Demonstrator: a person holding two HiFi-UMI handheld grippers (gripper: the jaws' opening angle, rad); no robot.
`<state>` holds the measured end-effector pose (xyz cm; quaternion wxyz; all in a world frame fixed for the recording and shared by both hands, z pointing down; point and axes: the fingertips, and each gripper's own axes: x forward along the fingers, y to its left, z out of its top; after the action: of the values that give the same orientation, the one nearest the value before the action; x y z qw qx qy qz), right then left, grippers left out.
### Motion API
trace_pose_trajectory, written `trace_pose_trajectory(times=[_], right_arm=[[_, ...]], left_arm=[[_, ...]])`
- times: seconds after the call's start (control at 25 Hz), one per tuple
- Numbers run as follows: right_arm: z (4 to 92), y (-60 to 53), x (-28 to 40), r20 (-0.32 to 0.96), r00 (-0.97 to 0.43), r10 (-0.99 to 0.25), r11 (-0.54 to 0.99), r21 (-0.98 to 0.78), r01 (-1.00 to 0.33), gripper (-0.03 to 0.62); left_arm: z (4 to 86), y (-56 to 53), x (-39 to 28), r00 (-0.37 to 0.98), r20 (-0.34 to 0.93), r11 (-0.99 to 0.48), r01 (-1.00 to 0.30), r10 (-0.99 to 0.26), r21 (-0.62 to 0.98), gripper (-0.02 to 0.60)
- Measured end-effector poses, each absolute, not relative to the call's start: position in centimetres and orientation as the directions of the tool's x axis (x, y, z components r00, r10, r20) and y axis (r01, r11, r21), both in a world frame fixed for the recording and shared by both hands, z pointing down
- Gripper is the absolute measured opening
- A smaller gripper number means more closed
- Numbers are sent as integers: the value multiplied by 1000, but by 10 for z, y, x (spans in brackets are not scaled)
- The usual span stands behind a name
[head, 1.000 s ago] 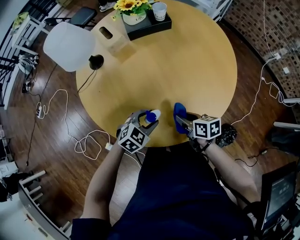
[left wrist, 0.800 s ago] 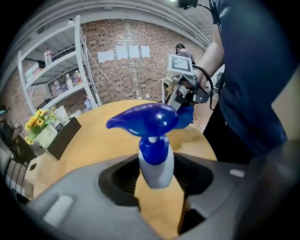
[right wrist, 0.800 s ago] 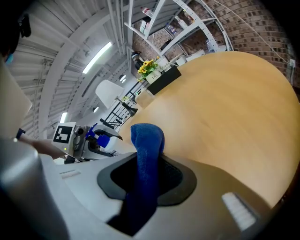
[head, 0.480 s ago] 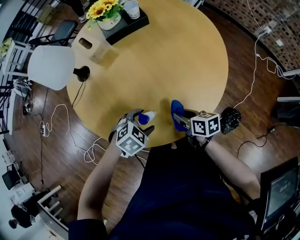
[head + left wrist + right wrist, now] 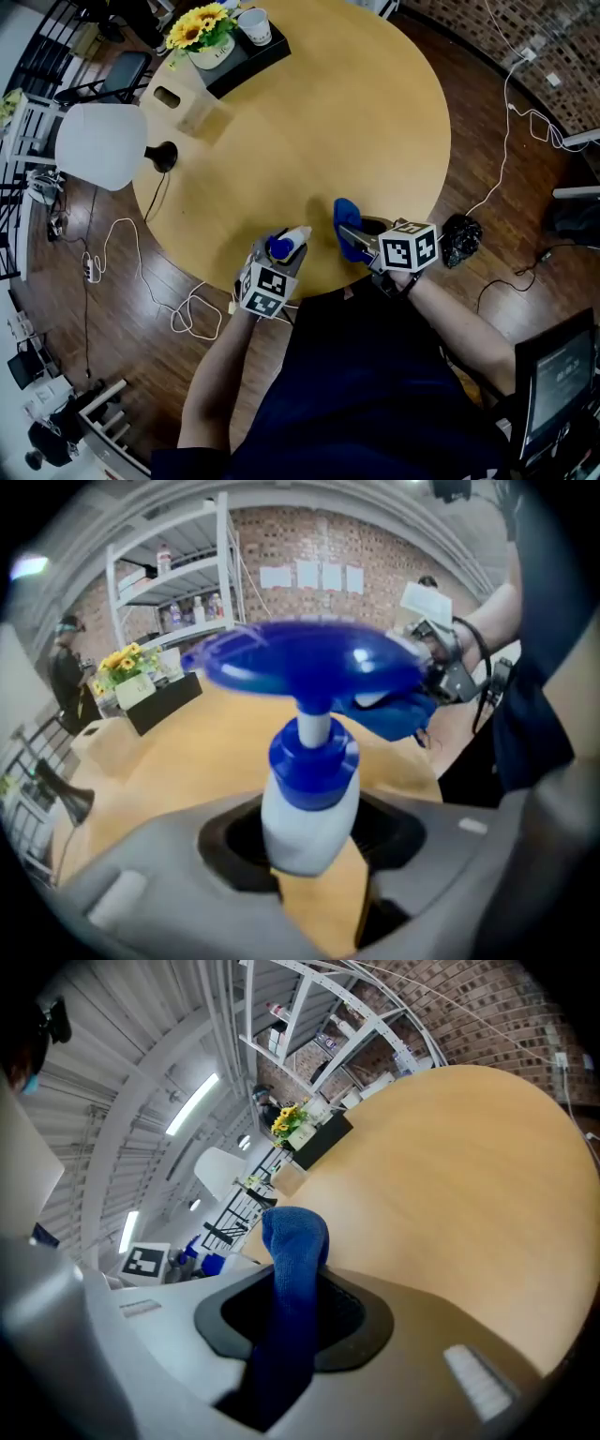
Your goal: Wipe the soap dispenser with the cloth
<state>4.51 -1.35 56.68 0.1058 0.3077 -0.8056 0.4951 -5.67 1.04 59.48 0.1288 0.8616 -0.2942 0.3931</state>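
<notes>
One round wooden table (image 5: 375, 112). Two hand-held grippers sit over its near edge, side by side and apart.

Left gripper (image 5: 279, 255): the jaws have just been closing and now clamp the white body of the one soap dispenser (image 5: 287, 244). Its blue pump head is tilted out beyond the fingertips.

Right gripper (image 5: 356, 236): the jaws are pinched on the one blue cloth (image 5: 344, 217), which stands up past the tips, near the dispenser but not touching it.

The bottle's base and the cloth's lower end are hidden inside the jaws.

Table (image 5: 375, 122): middle and right bare. Far-left rim crowded: black tray (image 5: 251, 58), wooden box (image 5: 192, 108), lamp (image 5: 103, 145). Near rim: soap dispenser (image 5: 286, 246), cloth (image 5: 345, 225).
</notes>
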Motion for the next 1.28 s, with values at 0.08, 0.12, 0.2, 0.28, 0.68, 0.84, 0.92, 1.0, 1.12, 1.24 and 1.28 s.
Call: trace_pose_trajectory(times=[0.08, 0.12, 0.2, 0.28, 0.68, 0.84, 0.92, 1.0, 1.12, 1.24, 1.28], right_arm=[[556, -15, 33, 442, -818, -368, 352, -748, -563, 100], [552, -16, 27, 438, -827, -353, 369, -747, -553, 100], [545, -16, 10, 439, -842, -314, 402, -741, -537, 100], [538, -14, -13, 427, -867, -257, 440, -747, -498, 99], [542, 10, -106, 493, -869, 45, 581, -721, -379, 97], [605, -3, -57, 636, -771, 37, 489, -684, -541, 97], [626, -7, -35, 689, -724, 36, 454, -656, -603, 98], [618, -11, -31, 671, -742, 6, 436, -669, -602, 98], [554, -14, -64, 501, -864, -59, 491, -739, -462, 98], [502, 6, -110, 353, -935, -12, 615, -735, -285, 98], [500, 12, -119, 348, -937, 2, 648, -714, -264, 98]], left_arm=[[590, 13, -68, 565, 675, -726, -685, -474, 63, 210], [586, 14, -75, 571, 642, -672, -731, -511, 115, 209], [576, 16, -86, 565, 589, -551, -802, -577, 229, 209], [572, 20, -95, 553, 540, -480, -830, -634, 285, 209], [582, 36, -99, 556, 486, -509, -827, -675, 238, 209], [582, 40, -93, 580, 493, -576, -797, -648, 181, 209], [582, 39, -90, 589, 495, -596, -785, -638, 167, 209], [582, 38, -88, 597, 495, -605, -778, -631, 167, 209], [580, 38, -88, 605, 493, -609, -773, -626, 176, 209], [580, 39, -93, 605, 486, -588, -781, -631, 208, 209], [581, 38, -95, 605, 483, -580, -784, -633, 222, 209]])
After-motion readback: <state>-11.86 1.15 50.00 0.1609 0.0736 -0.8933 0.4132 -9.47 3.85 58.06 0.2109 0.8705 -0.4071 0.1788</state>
